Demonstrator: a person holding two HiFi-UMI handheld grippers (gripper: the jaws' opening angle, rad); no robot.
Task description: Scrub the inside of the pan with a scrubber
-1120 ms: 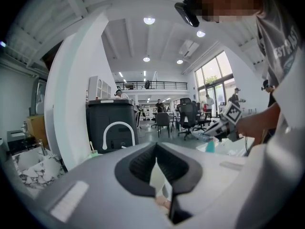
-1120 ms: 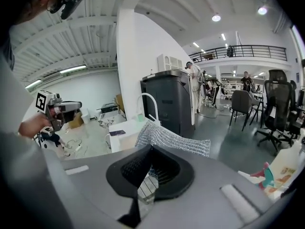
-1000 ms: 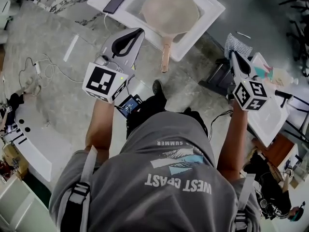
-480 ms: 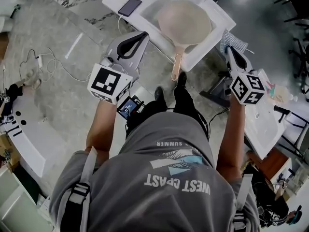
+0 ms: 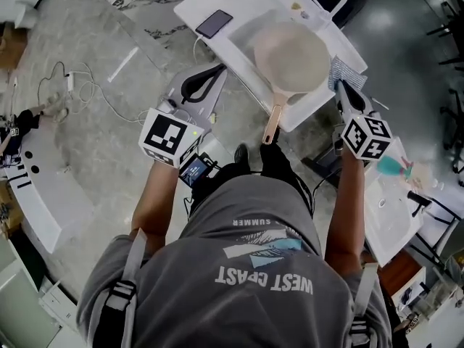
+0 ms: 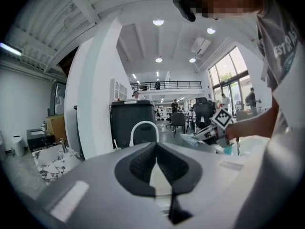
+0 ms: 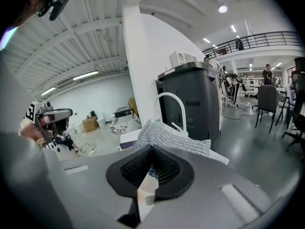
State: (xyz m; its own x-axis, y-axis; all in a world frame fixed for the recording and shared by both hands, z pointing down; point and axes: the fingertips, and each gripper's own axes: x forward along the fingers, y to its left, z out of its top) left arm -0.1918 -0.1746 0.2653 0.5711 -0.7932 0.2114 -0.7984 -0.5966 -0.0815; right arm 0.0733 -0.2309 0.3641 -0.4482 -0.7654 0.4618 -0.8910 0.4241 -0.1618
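Observation:
A beige pan (image 5: 291,56) with a wooden handle (image 5: 273,122) lies in a white sink basin (image 5: 239,40) ahead of me. My right gripper (image 5: 338,86) hovers just right of the pan, shut on a silver mesh scrubber (image 5: 348,71). In the right gripper view the scrubber (image 7: 175,142) sticks out beyond the closed tips of the right gripper (image 7: 151,148). My left gripper (image 5: 215,71) is held left of the sink's near corner, over the floor. Its jaws meet with nothing between them, as the left gripper (image 6: 156,145) view shows.
A phone (image 5: 215,23) lies on the sink counter's left side. A white faucet (image 6: 144,128) arches in front of a dark bin (image 6: 131,123). Cables (image 5: 76,85) trail on the floor at left. A white table (image 5: 388,209) with a teal item (image 5: 391,166) stands to the right.
The person has walked closer to the sink. The pan now sits nearer the right gripper in the head view. Both grippers keep their poses, and the scrubber stays held.

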